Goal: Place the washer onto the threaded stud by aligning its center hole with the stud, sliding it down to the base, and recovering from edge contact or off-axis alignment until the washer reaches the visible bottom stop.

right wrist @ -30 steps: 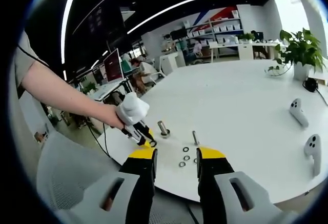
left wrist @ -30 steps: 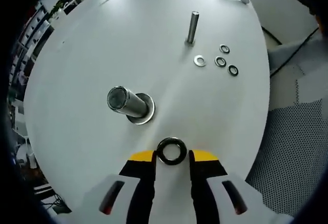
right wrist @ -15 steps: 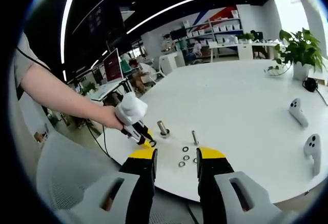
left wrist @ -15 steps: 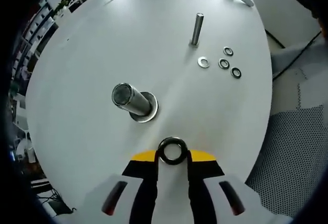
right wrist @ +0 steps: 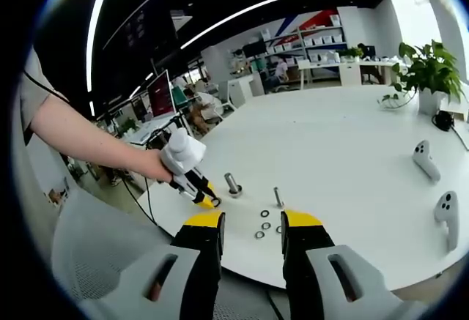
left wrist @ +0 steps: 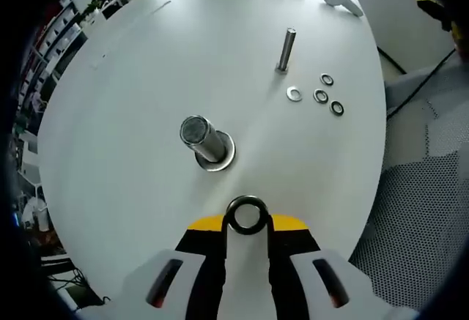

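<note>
Washer [left wrist: 246,216] flat, hole seemingly upward.

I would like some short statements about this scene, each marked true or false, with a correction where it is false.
1. The left claw holds a dark washer. True.
2. That washer is already at the base of the thick stud. False: it is in the claw, short of the stud.
3. Four loose washers lie beside the thin stud. True.
4. The right claw grips a washer. False: it is open and empty.
5. Both studs lie flat on the table. False: both stand upright.
</note>
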